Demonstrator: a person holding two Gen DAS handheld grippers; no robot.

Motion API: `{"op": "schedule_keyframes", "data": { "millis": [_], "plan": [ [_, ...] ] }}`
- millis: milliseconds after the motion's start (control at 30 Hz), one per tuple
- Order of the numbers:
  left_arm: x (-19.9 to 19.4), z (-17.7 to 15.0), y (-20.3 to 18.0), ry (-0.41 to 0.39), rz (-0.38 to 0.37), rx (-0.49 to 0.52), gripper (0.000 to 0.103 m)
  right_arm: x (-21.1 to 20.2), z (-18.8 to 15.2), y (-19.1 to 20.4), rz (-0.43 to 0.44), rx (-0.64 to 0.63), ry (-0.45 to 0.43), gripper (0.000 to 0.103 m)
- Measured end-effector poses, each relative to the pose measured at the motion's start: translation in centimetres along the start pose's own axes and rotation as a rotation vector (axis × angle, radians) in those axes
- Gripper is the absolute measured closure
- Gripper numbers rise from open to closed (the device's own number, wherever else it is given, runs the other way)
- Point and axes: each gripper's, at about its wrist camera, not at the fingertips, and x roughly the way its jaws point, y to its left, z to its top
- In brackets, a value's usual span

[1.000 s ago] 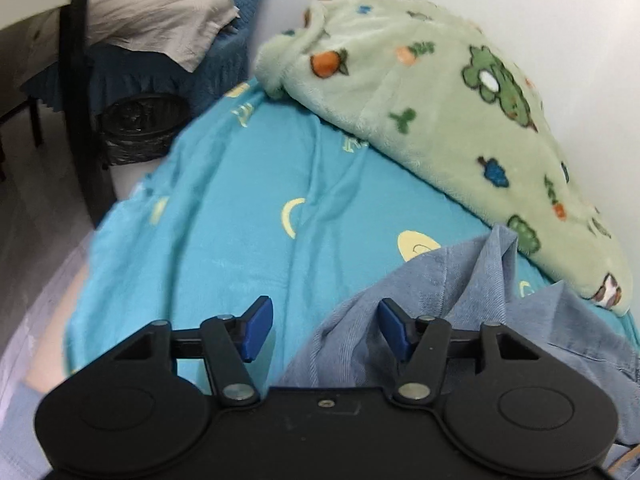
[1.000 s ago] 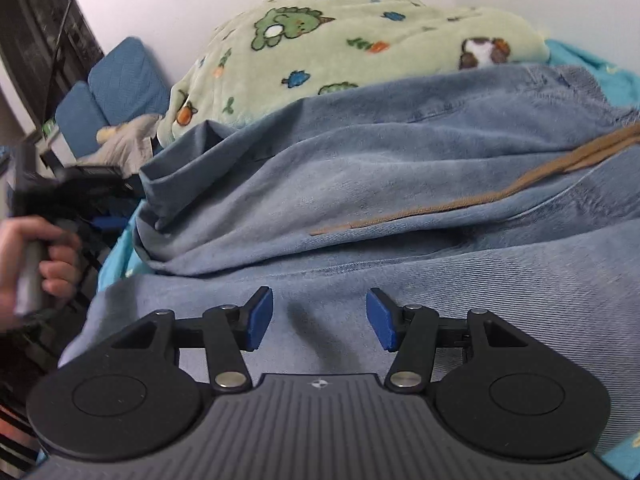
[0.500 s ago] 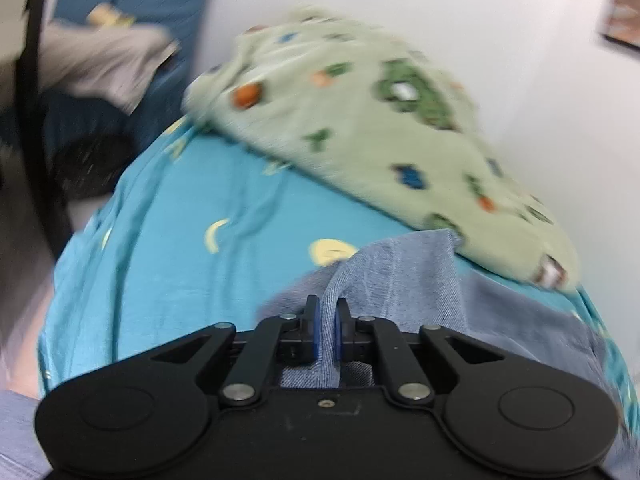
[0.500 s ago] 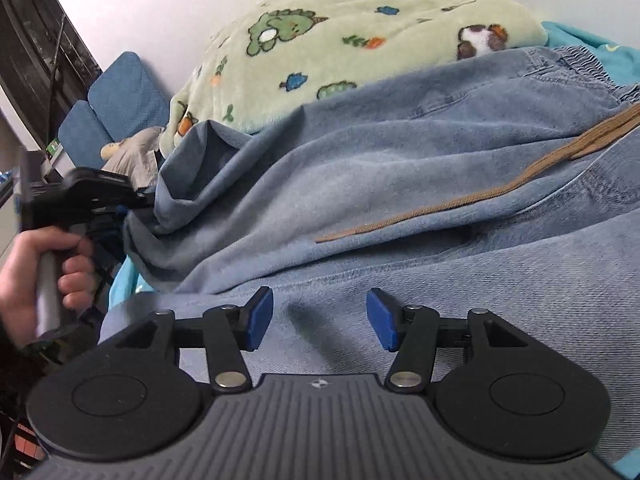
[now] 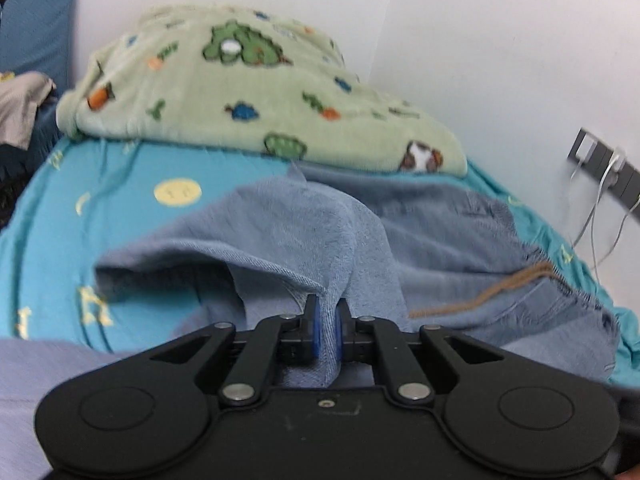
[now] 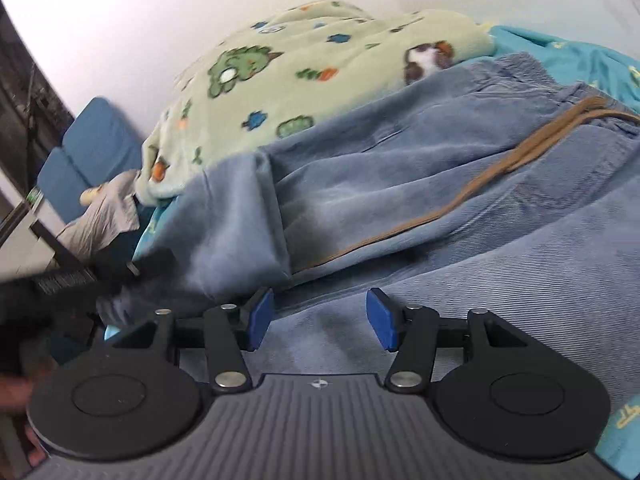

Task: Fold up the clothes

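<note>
Jeans [image 5: 440, 232] are spread on the sheet [image 5: 120, 200], far edge just against the blanket [image 5: 240, 92]. A leg hem [image 5: 288, 232] is lifted off the sheet and drawn toward the left wrist camera, forming a raised fold over the rest of the denim. A brown drawstring [image 5: 484, 292] is seen trailing across the waist area; in the right wrist view it [image 6: 500, 176] runs diagonally over the upper layer.

Left gripper [image 5: 327, 330]: pads clamped together on the hem, denim pinched between them. In the right wrist view it [image 6: 80, 280] is seen blurred at the left, at the folded edge.

Right gripper [image 6: 320, 322]: pads wide apart, nothing between them, denim [image 6: 520, 280] directly below. Contact with the cloth cannot be told.

Beyond the bed: white wall [image 5: 480, 40], socket strip with cables [image 5: 600, 160] on the right, blue cushion [image 6: 88, 148] and grey cloth [image 6: 104, 216] at the far left.
</note>
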Motion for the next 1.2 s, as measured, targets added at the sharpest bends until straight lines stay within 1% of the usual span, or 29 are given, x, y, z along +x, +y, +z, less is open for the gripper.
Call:
{"op": "schedule_keyframes", "data": {
  "millis": [100, 133, 167, 200, 267, 300, 333, 367, 467, 533, 767, 833, 933, 967, 1000, 1033, 1067, 1100, 1133, 1167, 1200],
  "plan": [
    [0.5, -0.7, 0.6, 0.015, -0.02, -0.022, 0.092, 0.0, 0.2, -0.6, -0.005, 0.024, 0.001, 0.047],
    [0.3, -0.8, 0.8, 0.017, -0.028, -0.028, 0.088, 0.1, 0.3, -0.7, -0.005, 0.029, 0.002, 0.047],
    [0.2, -0.8, 1.0, 0.02, -0.037, -0.035, 0.081, 0.1, 0.3, -0.8, -0.004, 0.033, 0.004, 0.047],
    [0.0, -0.8, 1.4, 0.028, -0.046, -0.049, 0.075, 0.2, 0.3, -0.8, -0.003, 0.037, 0.006, 0.047],
    [-0.5, -0.6, 2.1, 0.032, -0.066, -0.089, 0.056, 0.3, 0.3, -1.0, -0.001, 0.046, 0.009, 0.047],
    [-0.8, -0.6, 2.6, 0.028, -0.075, -0.118, 0.052, 0.2, 0.3, -1.0, 0.002, 0.048, 0.011, 0.047],
    [-1.2, -0.5, 3.2, 0.024, -0.084, -0.153, 0.045, 0.3, 0.3, -1.0, 0.004, 0.048, 0.014, 0.047],
    [-1.4, -0.5, 4.0, 0.022, -0.089, -0.21, 0.042, 0.2, 0.2, -1.0, 0.004, 0.049, 0.015, 0.047],
    [-1.3, -0.4, 6.7, 0.012, -0.127, -0.419, 0.042, 0.2, 0.2, -1.0, 0.004, 0.054, 0.017, 0.047],
    [-0.8, 0.0, 8.5, -0.001, -0.135, -0.545, 0.04, 0.2, 0.1, -1.0, 0.006, 0.059, 0.023, 0.047],
    [3.2, 1.4, 14.7, -0.068, -0.073, -0.849, 0.04, 0.8, -0.2, -0.9, 0.002, 0.048, 0.041, 0.047],
    [4.4, 1.7, 16.0, -0.087, -0.063, -0.902, 0.042, 0.9, -0.3, -0.9, 0.002, 0.046, 0.044, 0.047],
    [5.4, 2.0, 17.0, -0.138, -0.04, -0.929, 0.043, 1.2, -0.4, -1.0, 0.004, 0.044, 0.052, 0.047],
    [6.0, 2.1, 17.2, -0.133, -0.054, -0.935, 0.044, 1.3, -0.4, -1.1, 0.005, 0.041, 0.057, 0.047],
    [6.7, 2.3, 17.3, -0.119, -0.061, -0.941, 0.047, 1.3, -0.4, -1.1, 0.006, 0.041, 0.059, 0.047],
    [7.3, 2.5, 17.5, -0.106, -0.055, -0.939, 0.055, 1.4, -0.5, -1.2, 0.007, 0.042, 0.06, 0.047],
    [7.7, 2.6, 17.5, -0.098, -0.039, -0.924, 0.067, 1.5, -0.5, -1.2, 0.008, 0.042, 0.06, 0.047],
    [8.0, 2.8, 17.7, -0.097, -0.025, -0.906, 0.072, 1.6, -0.5, -1.2, 0.007, 0.037, 0.061, 0.047],
    [8.2, 3.0, 17.9, -0.1, -0.013, -0.892, 0.083, 1.8, -0.6, -1.1, 0.005, 0.031, 0.062, 0.047],
    [8.1, 3.0, 18.4, -0.111, -0.01, -0.889, 0.09, 1.9, -0.6, -1.1, 0.003, 0.026, 0.063, 0.047],
    [7.9, 3.1, 18.8, -0.125, -0.006, -0.886, 0.093, 2.1, -0.7, -1.0, 0.002, 0.021, 0.064, 0.047]
  ]
}}
